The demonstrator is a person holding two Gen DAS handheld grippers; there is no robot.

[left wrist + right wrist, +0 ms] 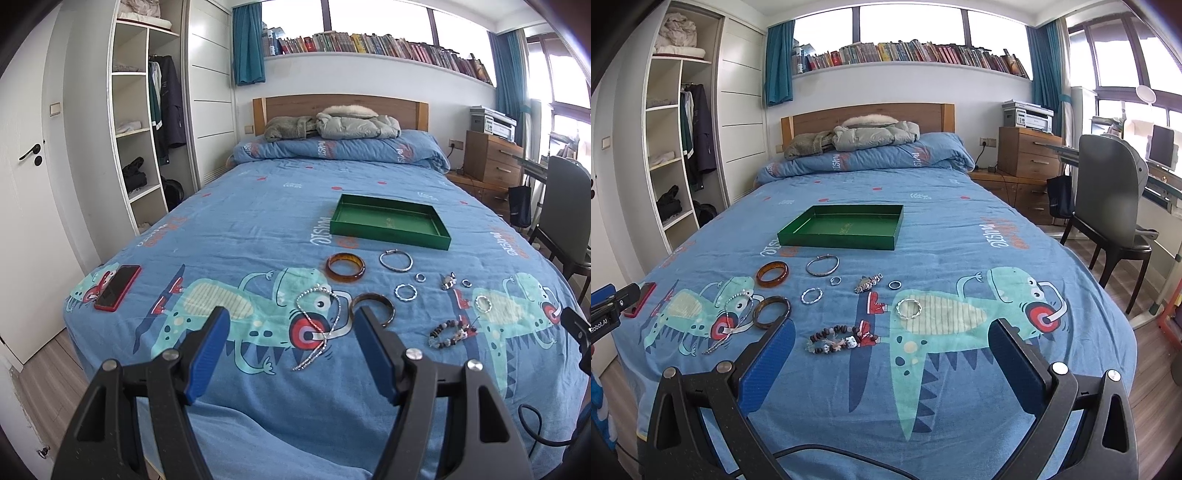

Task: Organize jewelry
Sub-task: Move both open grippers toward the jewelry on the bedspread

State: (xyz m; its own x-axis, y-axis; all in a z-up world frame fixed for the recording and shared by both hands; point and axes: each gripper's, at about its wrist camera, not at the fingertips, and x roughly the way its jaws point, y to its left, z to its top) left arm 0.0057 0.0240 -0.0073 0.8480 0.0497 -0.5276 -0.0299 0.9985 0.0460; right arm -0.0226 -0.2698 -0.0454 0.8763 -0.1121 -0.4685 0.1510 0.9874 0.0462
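Note:
An empty green tray [388, 230] [834, 242] lies on the blue bedspread. In front of it lie an amber bangle [345, 268] [772, 274], a silver bangle [396, 260] [822, 266], a dark brown bangle [372, 307] [771, 312], a silver chain necklace [317, 325] [733, 321], a beaded bracelet [452, 332] [842, 339], several small rings and a brooch [868, 283]. My left gripper [291, 319] is open and empty, above the necklace. My right gripper [892, 332] is open and empty, near the beaded bracelet.
A red phone [117, 287] lies at the bed's left edge. Folded jackets [332, 127] sit on the pillow. A wardrobe [140, 129] stands left; a chair [1112, 206] and drawers with a printer [1028, 147] stand right.

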